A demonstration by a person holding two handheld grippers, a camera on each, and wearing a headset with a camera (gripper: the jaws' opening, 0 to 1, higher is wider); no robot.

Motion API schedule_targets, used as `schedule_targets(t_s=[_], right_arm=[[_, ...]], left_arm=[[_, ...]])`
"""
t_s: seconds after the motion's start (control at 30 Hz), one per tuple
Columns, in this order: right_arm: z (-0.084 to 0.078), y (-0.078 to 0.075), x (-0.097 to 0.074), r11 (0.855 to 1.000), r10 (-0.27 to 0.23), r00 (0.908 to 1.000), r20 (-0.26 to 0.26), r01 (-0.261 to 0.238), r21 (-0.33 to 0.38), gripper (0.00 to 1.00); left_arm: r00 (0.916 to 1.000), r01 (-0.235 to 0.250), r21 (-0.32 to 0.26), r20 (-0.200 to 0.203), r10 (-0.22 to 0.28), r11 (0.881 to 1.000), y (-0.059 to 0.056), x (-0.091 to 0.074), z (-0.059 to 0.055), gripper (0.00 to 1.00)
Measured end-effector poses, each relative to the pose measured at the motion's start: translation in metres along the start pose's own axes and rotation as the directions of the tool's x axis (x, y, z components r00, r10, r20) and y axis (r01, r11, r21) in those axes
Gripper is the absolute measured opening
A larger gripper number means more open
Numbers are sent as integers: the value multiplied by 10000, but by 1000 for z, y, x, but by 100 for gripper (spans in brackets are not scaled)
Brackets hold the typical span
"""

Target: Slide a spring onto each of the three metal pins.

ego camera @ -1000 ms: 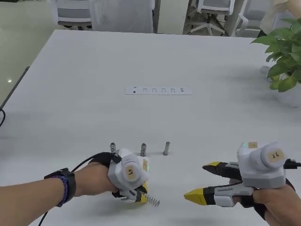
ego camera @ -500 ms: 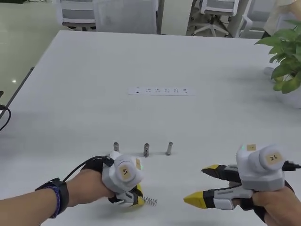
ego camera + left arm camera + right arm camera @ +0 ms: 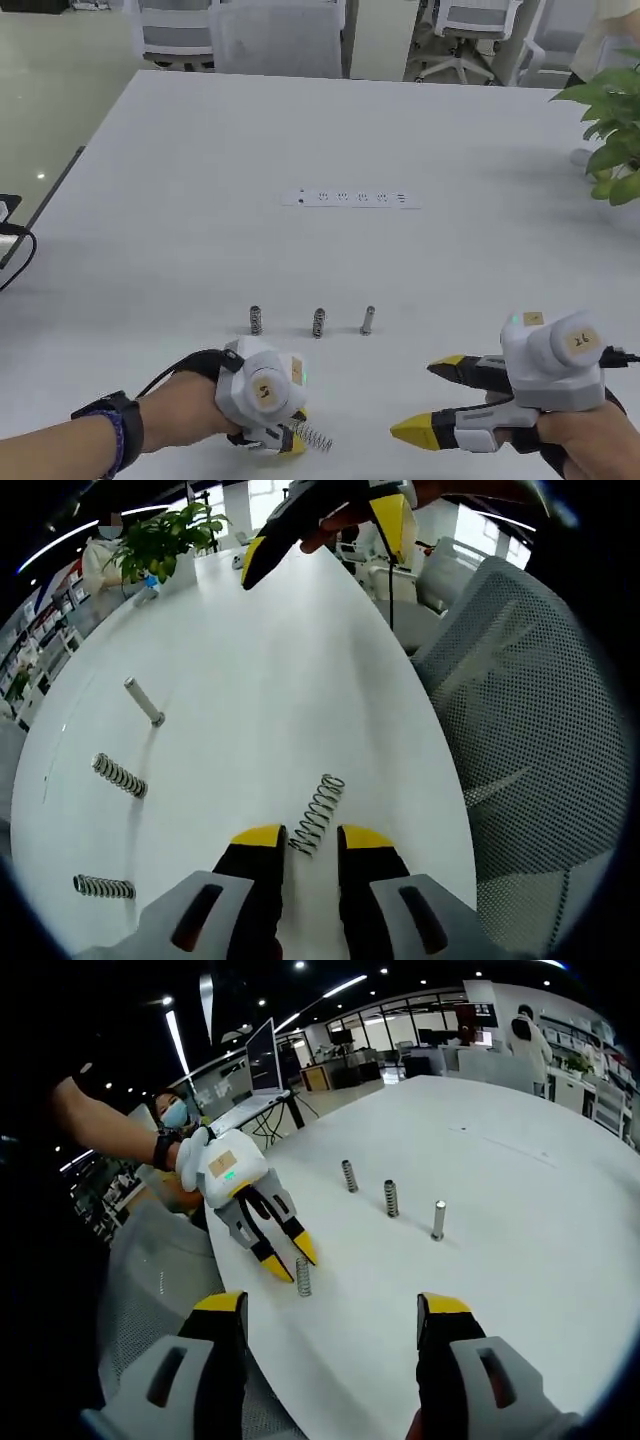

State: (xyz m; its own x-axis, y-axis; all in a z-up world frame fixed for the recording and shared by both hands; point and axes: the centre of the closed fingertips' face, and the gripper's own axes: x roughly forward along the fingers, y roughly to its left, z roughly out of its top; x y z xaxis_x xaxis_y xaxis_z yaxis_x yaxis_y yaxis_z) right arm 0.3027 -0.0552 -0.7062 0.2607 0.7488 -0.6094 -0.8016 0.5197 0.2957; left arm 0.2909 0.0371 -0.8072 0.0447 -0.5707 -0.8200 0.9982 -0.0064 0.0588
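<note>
Lying flat on the white tabletop (image 3: 200, 200), the loose spring (image 3: 318, 815) had its near end in the gap between the yellow-tipped fingers (image 3: 258, 842) of your left gripper (image 3: 312, 838). From there it ran forward, most of its length out past the tips. Those fingers stood a little apart, released, with the gap wider than the coil. In the left gripper view the spring sat closer to the finger on that view's left, and whether it touched that finger I could not tell. In the head view the same spring poked out from the gripper toward your right, close to the tabletop's near edge. Just beyond the left gripper the three pins stood upright in a row. The first pin (image 3: 255, 320) and the middle pin (image 3: 318, 322) each wore a spring already, while the last pin (image 3: 367, 320), at the end toward your right hand, was bare. Your right gripper (image 3: 330, 1310) was near the tabletop's near edge on your right, well apart from the loose spring. Its fingers were spread wide with nothing between them and pointed toward the left gripper. A white power strip (image 3: 350, 198) lay farther back on the tabletop.
</note>
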Motion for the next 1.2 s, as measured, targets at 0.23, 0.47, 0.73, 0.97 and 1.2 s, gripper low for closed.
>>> schedule_targets(t_s=[0.23, 0.47, 0.73, 0.97, 1.2], right_arm=[[-1, -1, -1, 10000, 17, 10000, -36, -17, -8, 67], [-1, 2, 1, 9999, 140, 9999, -70, -141, -49, 67], [-3, 6, 5, 9995, 281, 9994, -203, -284, -153, 67], [-2, 7, 8, 9992, 365, 9992, -156, -367, -129, 66], [4, 9, 14, 9988, 488, 9988, -9, -488, -53, 63]], left_arm=[[9996, 259, 622, -92, -253, 9977, -3, 3, 3, 10], [9990, 378, 542, -239, -366, 9978, -4, 4, 3, 3], [9996, 78, -563, -284, -94, 9984, 2, 0, -4, 2], [9967, -417, -2109, 588, 553, 9766, 13, -13, 0, 2], [9859, -793, -2970, 1179, 1189, 9516, 22, -30, 5, 2]])
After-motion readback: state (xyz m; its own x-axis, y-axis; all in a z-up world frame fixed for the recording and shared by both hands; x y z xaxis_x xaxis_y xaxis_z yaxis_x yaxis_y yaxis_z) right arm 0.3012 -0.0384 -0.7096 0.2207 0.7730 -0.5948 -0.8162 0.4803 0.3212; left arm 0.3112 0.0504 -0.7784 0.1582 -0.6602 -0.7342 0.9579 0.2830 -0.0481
